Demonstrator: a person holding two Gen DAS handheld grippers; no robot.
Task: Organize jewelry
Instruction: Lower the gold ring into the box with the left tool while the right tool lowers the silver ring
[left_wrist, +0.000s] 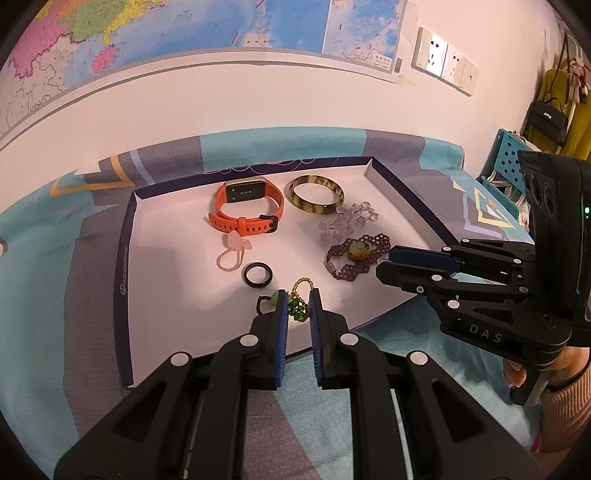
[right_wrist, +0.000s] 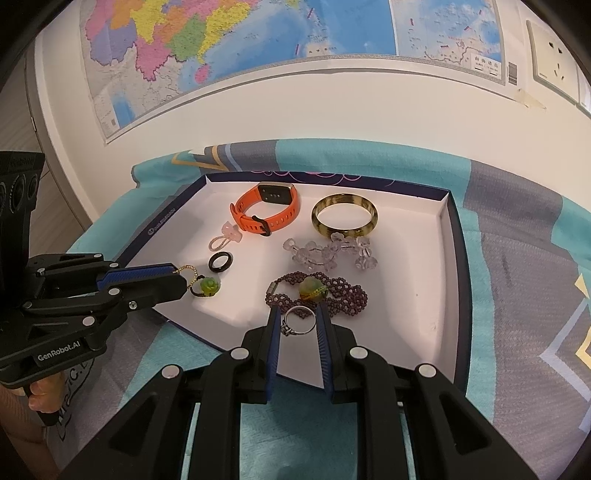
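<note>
Tray (right_wrist: 448, 258), white-lined, on patterned cloth: orange watch (right_wrist: 267, 212), amber bangle (right_wrist: 345, 219), purple beaded bracelet (right_wrist: 317, 293), black ring (right_wrist: 221, 261). Your left gripper (left_wrist: 299, 301) stands spread around a green beaded ring (left_wrist: 298, 306). Your right gripper (right_wrist: 298, 319) stands spread around a silver ring (right_wrist: 297, 322) near the tray's front edge.
</note>
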